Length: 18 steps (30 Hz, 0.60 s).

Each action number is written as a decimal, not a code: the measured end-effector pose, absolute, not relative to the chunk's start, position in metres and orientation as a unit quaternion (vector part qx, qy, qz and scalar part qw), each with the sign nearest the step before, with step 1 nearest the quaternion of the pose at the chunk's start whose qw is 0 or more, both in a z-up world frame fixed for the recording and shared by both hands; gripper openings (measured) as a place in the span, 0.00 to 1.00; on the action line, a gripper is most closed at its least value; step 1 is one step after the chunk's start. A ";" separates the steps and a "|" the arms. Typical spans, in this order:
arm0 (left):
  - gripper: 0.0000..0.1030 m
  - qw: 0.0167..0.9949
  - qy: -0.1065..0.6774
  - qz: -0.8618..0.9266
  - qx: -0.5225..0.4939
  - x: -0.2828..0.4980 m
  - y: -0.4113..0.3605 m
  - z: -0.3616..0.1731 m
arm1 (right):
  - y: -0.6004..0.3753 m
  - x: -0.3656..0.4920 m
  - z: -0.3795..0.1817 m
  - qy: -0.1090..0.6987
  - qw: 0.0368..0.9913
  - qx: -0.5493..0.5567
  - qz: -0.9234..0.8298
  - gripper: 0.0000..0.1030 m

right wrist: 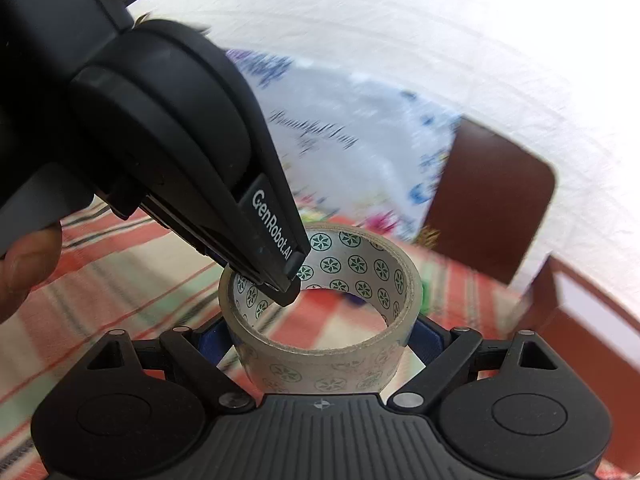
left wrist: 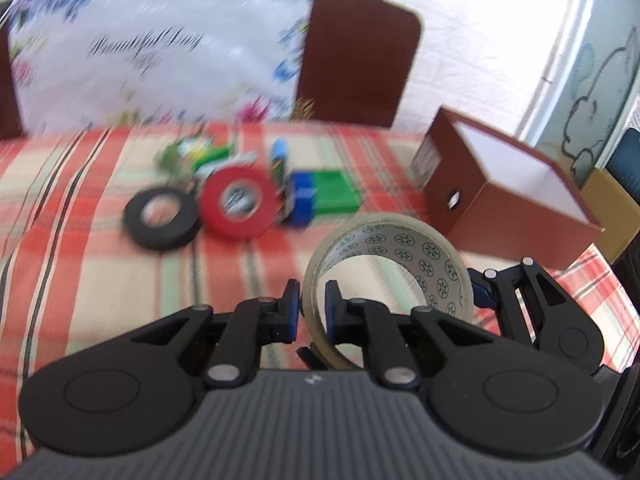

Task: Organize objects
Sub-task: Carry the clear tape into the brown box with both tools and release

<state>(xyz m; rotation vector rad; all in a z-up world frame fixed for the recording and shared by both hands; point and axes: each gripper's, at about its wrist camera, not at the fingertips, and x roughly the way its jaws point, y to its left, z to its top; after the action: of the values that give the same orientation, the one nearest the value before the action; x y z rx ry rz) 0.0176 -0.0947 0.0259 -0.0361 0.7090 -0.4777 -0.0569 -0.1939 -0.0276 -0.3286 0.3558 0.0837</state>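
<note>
Both tools hold one clear tape roll [left wrist: 386, 270] above the checked tabletop [left wrist: 80, 208]: left tool [left wrist: 312, 306] pinches its wall, right tool [right wrist: 320, 344] spans its outside. Brown box [left wrist: 508, 196] looks empty; black tape [left wrist: 160, 220], red tape [left wrist: 238, 204], blocks [left wrist: 324, 196] remain. Roll's bore tilts upward.

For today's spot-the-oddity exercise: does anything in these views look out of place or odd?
Yes: both tools grip one clear tape roll in mid-air. The left tool pinches its wall; the right tool straddles it, beside the open brown box.
</note>
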 end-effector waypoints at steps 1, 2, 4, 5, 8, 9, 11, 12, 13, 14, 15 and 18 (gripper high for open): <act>0.13 0.911 0.337 -0.237 -0.014 0.018 -0.103 0.032 | -0.202 -0.057 -0.023 0.169 0.971 -0.165 0.034 0.85; 0.13 0.912 0.331 -0.241 -0.010 0.020 -0.113 0.038 | -0.211 -0.057 -0.019 0.161 0.972 -0.169 0.027 0.85; 0.13 0.914 0.320 -0.251 -0.001 0.024 -0.135 0.050 | -0.229 -0.055 -0.011 0.147 0.973 -0.175 0.010 0.85; 0.12 0.914 0.315 -0.256 0.003 0.026 -0.146 0.056 | -0.240 -0.053 -0.006 0.140 0.974 -0.177 0.002 0.85; 0.12 0.916 0.292 -0.275 0.017 0.034 -0.182 0.078 | -0.274 -0.047 0.011 0.117 0.977 -0.176 -0.023 0.85; 0.12 0.917 0.282 -0.283 0.020 0.037 -0.192 0.084 | -0.286 -0.045 0.016 0.110 0.978 -0.177 -0.031 0.85; 0.12 0.914 0.275 -0.297 0.021 0.045 -0.213 0.093 | -0.308 -0.038 0.021 0.103 0.978 -0.177 -0.047 0.85; 0.12 0.911 0.277 -0.304 0.021 0.050 -0.223 0.096 | -0.321 -0.030 0.020 0.102 0.978 -0.174 -0.053 0.85; 0.12 0.908 0.281 -0.311 0.021 0.057 -0.233 0.097 | -0.328 -0.036 0.023 0.103 0.979 -0.167 -0.058 0.85; 0.12 0.904 0.287 -0.316 0.023 0.062 -0.243 0.097 | -0.338 -0.034 0.022 0.106 0.980 -0.159 -0.062 0.85; 0.12 0.901 0.291 -0.320 0.026 0.068 -0.253 0.097 | -0.347 -0.032 0.021 0.110 0.980 -0.153 -0.067 0.85; 0.12 0.896 0.298 -0.326 0.045 0.076 -0.283 0.091 | -0.375 -0.024 0.013 0.122 0.980 -0.133 -0.079 0.85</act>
<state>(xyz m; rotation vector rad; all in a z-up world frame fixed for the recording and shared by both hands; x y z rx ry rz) 0.0764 -0.2834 0.0905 0.0925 0.6177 -0.6755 -0.0236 -0.3752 0.0130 -0.2683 0.2453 -0.1589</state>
